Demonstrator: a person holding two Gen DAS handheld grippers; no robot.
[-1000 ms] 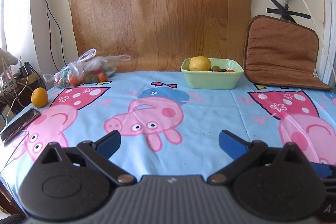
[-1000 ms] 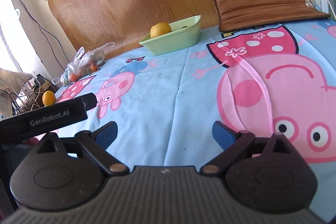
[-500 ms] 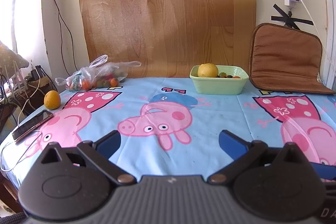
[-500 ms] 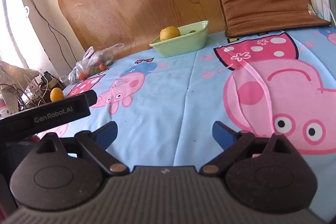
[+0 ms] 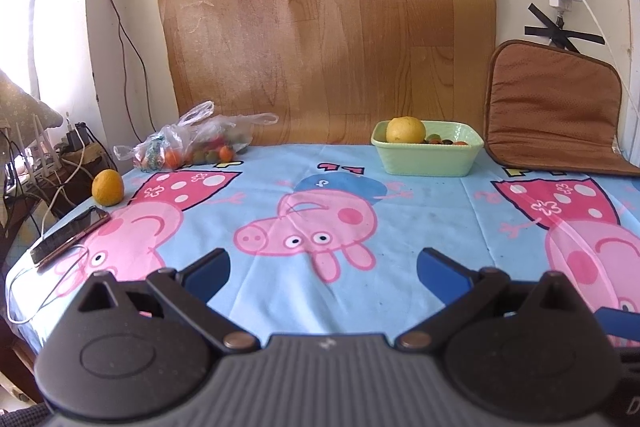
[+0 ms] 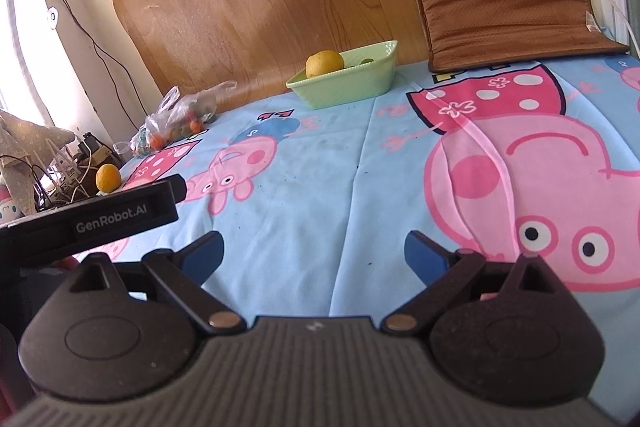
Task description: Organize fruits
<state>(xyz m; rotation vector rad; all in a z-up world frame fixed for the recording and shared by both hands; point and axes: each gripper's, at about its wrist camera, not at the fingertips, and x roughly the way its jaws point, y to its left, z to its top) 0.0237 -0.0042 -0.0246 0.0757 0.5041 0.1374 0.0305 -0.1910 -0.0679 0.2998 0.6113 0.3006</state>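
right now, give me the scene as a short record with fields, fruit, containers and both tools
loose fruit: orange on the tablecloth, near its left edge
bowl: green bowl at the back, holding a yellow citrus and smaller fruits
bag: plastic bag of small fruits, back left
phone: phone beside the orange
left tool: left tool open, empty
right tool: right tool open, empty

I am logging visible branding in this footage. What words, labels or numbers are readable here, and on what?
"GenRobot.AI": white print on the black side of the left gripper, seen in the right wrist view.
"D": a cut-off letter on the left gripper's body, bottom right corner of its own view; the rest is out of frame.
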